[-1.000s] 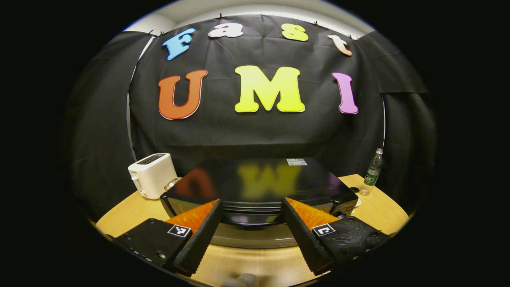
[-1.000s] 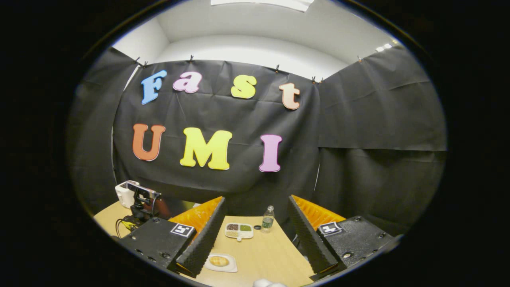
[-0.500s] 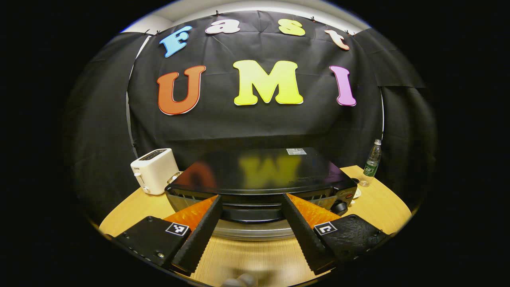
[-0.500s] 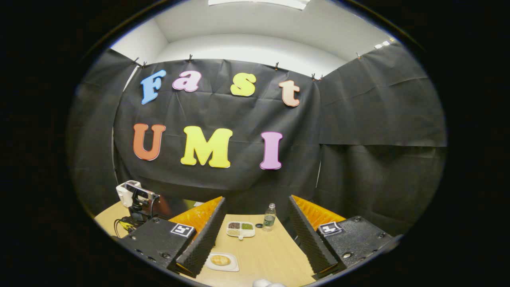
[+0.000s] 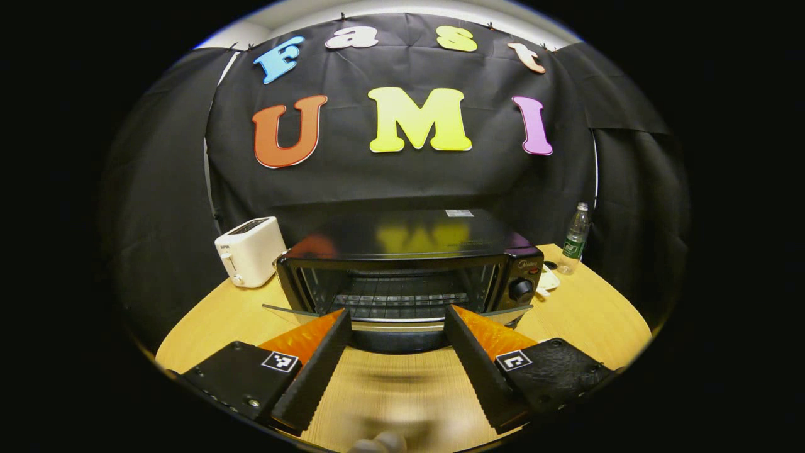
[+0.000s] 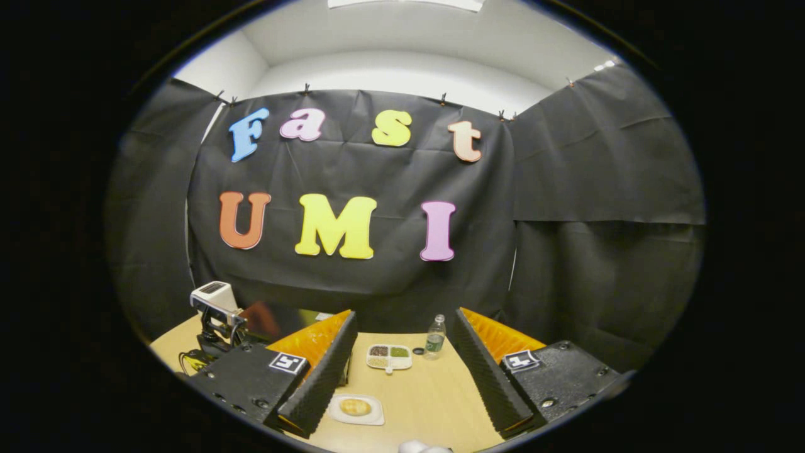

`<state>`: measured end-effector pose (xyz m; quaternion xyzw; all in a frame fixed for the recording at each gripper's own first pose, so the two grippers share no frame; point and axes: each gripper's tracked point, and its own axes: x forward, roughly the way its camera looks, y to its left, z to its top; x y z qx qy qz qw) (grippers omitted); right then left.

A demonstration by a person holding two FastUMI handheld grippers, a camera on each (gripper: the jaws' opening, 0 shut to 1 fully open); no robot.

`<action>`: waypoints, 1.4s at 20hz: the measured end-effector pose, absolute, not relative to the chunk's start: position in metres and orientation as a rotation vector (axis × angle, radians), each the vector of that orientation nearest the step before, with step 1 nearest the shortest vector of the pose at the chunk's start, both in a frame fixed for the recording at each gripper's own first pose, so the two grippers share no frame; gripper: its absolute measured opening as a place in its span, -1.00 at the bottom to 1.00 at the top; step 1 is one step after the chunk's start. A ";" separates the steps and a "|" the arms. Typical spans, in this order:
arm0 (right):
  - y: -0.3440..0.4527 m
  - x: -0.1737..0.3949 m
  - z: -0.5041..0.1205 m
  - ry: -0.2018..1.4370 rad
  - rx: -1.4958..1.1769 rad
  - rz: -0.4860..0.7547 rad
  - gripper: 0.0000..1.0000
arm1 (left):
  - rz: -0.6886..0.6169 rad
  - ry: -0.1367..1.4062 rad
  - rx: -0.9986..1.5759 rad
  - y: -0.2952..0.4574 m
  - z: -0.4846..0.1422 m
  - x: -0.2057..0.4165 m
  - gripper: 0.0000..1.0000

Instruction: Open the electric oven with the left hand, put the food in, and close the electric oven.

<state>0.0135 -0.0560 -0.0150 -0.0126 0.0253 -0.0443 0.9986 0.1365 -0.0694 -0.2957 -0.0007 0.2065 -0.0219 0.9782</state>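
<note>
Oven door hangs open between the wide left gripper; right gripper, wide too, may nudge the bun plate off the table's near edge.

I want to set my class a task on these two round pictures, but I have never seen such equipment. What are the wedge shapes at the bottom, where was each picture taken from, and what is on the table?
Each picture comes from a camera riding on a hand-held gripper; the wedges are its two fingers. The left gripper faces the black electric oven, door pulled down, with a white toaster and water bottle nearby. The right gripper looks over the wooden table at a plate of food and a divided dish. Both are open and hold nothing.
</note>
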 end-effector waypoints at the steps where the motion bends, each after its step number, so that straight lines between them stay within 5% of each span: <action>1: -0.056 0.013 -0.017 0.052 -0.024 -0.086 0.94 | -0.046 0.417 0.002 -0.068 -0.297 0.133 0.96; 17: -0.053 0.013 -0.042 0.089 -0.018 -0.073 0.93 | -0.074 0.592 0.002 -0.065 -0.353 0.077 1.00; 21: -0.050 0.012 -0.045 0.095 -0.020 -0.070 0.93 | -0.069 0.727 -0.089 -0.065 -0.391 0.058 0.82; 26: -0.051 0.011 -0.051 0.105 -0.029 -0.072 0.93 | -0.059 0.787 -0.068 -0.064 -0.420 0.051 1.00; 28: -0.053 0.010 -0.055 0.112 -0.034 -0.075 0.93 | -0.057 0.800 -0.072 -0.065 -0.428 0.052 0.92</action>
